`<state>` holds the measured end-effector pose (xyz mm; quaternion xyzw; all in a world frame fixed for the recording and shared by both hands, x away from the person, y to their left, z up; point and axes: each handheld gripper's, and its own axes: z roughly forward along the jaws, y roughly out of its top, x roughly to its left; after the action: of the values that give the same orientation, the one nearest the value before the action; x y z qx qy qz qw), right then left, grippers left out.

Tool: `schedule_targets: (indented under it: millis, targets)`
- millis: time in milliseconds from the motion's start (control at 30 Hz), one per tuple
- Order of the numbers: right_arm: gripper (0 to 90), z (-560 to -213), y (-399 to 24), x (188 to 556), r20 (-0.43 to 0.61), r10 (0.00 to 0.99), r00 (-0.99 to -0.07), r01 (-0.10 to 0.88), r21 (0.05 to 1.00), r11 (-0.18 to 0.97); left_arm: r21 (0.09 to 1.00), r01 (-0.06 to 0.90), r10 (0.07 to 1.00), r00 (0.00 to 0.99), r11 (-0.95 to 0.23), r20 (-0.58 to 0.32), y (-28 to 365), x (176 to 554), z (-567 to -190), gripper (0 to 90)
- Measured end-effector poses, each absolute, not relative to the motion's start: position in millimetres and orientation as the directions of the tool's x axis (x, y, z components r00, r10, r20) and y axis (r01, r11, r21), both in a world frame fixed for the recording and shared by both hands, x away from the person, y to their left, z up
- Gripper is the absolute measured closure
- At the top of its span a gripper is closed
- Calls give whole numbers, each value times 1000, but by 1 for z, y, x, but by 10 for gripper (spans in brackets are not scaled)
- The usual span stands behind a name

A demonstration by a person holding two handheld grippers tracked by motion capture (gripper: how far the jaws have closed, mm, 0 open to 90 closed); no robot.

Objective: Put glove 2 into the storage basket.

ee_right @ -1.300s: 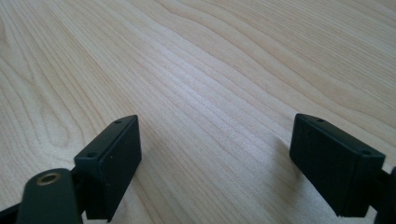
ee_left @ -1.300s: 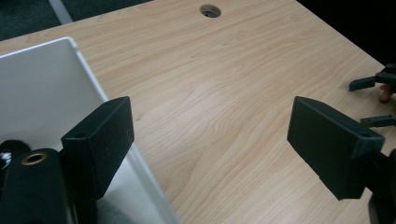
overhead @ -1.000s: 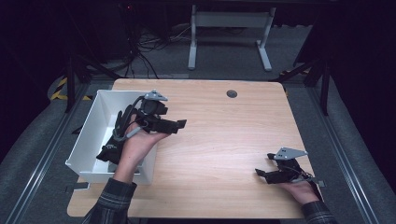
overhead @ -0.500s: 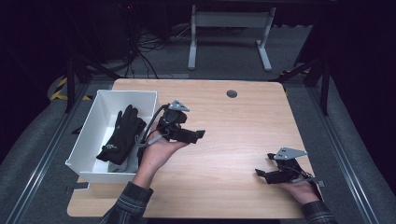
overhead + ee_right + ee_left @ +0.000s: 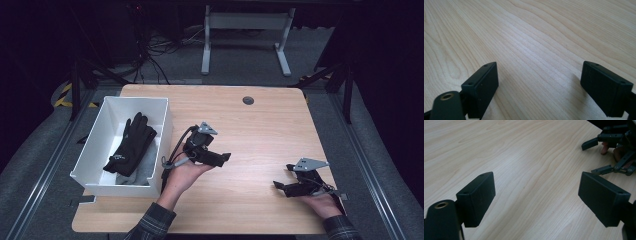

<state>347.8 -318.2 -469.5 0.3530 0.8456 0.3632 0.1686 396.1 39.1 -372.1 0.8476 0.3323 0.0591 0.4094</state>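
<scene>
The right gripper (image 5: 281,186) rests low over the wooden table (image 5: 260,130), jaws spread and empty. The left gripper (image 5: 226,157), also released and empty, has drawn away from the white bin (image 5: 94,145) toward mid-table. Behind it, the black glove (image 5: 131,145) lies in that bin, so the drop looks done.

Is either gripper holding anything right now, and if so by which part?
Nothing is held. The left gripper and right gripper both have open jaws over bare table; the black glove lies in the white bin.
</scene>
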Motion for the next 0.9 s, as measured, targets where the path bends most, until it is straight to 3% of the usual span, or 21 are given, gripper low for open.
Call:
schedule_targets:
  millis: [900]
  targets:
    - [151,-469,-318,348,-29,720,-693,476,732,487,733,464,581,805,-497,-116,39,377,-440,140]
